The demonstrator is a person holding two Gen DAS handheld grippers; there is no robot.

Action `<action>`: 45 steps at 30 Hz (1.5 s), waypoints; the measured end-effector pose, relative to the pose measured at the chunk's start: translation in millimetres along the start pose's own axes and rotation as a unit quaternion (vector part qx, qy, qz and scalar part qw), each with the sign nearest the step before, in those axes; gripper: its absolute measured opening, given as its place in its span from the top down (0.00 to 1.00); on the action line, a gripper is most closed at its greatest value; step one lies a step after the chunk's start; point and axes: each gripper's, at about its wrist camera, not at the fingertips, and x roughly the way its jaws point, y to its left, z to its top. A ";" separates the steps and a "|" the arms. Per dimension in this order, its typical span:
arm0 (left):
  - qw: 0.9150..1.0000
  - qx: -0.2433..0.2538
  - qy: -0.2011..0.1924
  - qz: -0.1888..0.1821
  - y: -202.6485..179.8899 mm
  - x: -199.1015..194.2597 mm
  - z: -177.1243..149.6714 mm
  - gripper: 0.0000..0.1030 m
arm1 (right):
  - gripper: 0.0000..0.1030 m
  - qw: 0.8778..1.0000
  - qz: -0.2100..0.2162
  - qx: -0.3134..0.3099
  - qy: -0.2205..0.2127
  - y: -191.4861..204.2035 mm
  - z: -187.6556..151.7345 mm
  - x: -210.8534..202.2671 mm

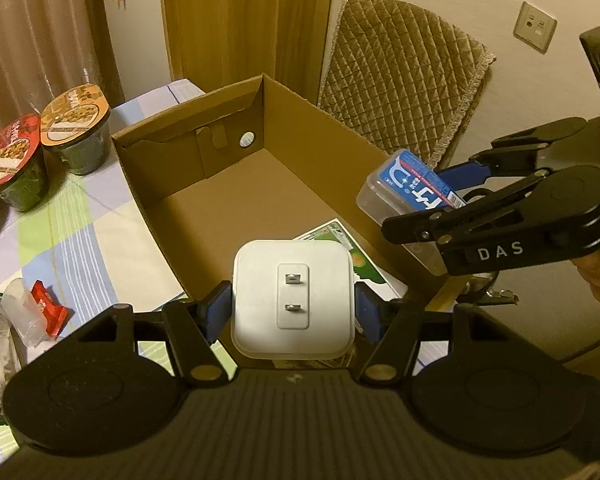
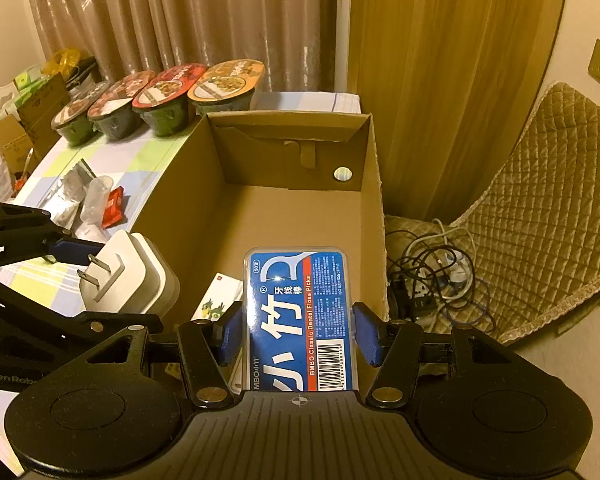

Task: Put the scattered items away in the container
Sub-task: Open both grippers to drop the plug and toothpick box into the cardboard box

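Left gripper [image 1: 294, 312] clamped on white charger [image 1: 293, 300]; right gripper [image 2: 298, 332] clamped on floss box [image 2: 298, 312] — both poised over cardboard box [image 2: 374, 200], open floor toward twelve o'clock.

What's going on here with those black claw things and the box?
A person is tidying loose items into an open brown cardboard box using a handheld two-finger gripper in each hand. The left gripper is clamped on a white square plug adapter with two metal prongs. The right gripper grips a clear plastic case of dental floss picks with a blue label. Both are held above the box, which already contains a white and green printed packet. Neither item has been released.
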 end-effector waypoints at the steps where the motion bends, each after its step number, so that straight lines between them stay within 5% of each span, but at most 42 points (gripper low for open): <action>1: 1.000 -0.002 0.001 0.001 0.5 0.9 0.4 0.41 | 0.42 1.000 0.000 0.000 0.000 -0.1 0.1 0.2; 3: 1.000 -0.006 0.002 0.004 2.4 2.3 0.8 0.41 | 0.42 1.000 -0.001 0.001 0.000 -0.5 0.3 1.4; 5: 1.000 -0.013 -0.002 0.009 5.3 1.9 0.7 0.27 | 0.42 1.000 -0.002 0.001 0.001 -0.7 0.3 2.3; 37: 0.999 -0.030 -0.006 0.012 20.4 -11.0 -15.4 0.28 | 0.41 0.999 -0.009 -0.018 -0.026 20.1 6.3 12.2; 40: 0.999 -0.033 -0.005 0.014 22.4 -11.7 -17.6 0.28 | 0.10 0.999 -0.013 -0.016 -0.040 20.4 5.9 10.4; 45: 0.999 -0.038 -0.003 0.014 26.8 -12.4 -21.9 0.28 | 0.10 0.999 -0.013 -0.018 -0.045 20.9 6.2 8.5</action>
